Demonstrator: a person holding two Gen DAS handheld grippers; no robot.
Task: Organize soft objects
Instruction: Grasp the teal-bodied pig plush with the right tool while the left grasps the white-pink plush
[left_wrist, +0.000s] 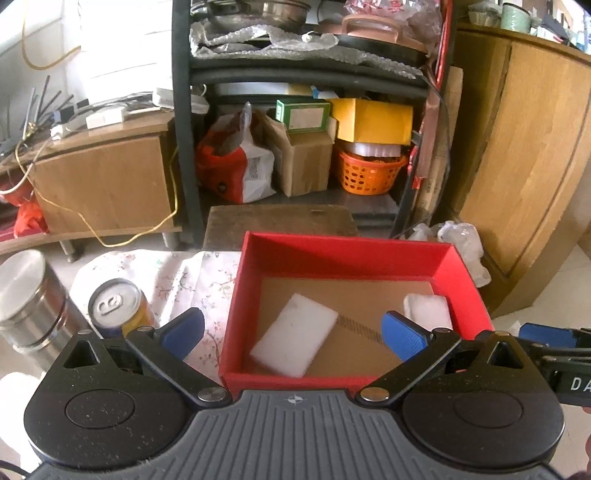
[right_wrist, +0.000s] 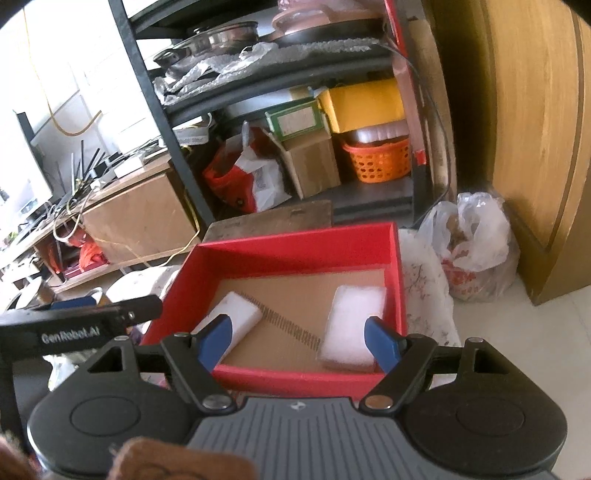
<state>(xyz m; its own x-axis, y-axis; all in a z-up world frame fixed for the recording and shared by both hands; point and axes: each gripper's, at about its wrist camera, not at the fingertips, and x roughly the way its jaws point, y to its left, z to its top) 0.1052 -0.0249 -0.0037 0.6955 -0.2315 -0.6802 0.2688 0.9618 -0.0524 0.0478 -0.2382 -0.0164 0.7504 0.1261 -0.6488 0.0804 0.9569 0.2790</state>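
Note:
A red box (left_wrist: 347, 251) (right_wrist: 280, 251) with a brown cardboard floor stands on a flowered cloth. Inside it lie two white foam sponges: one at the left (left_wrist: 295, 339) (right_wrist: 236, 314), one at the right (left_wrist: 428, 312) (right_wrist: 354, 325). A thin metal spring (right_wrist: 291, 328) lies between them. My left gripper (left_wrist: 291, 332) hovers open above the box's near wall, nothing between its blue pads. My right gripper (right_wrist: 299, 343) is also open over the near wall, empty. Each gripper's finger shows at the edge of the other's view.
A yellow drink can (left_wrist: 120, 308) and a steel canister (left_wrist: 29, 299) stand left of the box. Behind is a dark shelf rack (left_wrist: 310, 74) with boxes and an orange basket (left_wrist: 369, 173). A plastic bag (right_wrist: 476, 243) and wooden cabinet (right_wrist: 535, 147) are to the right.

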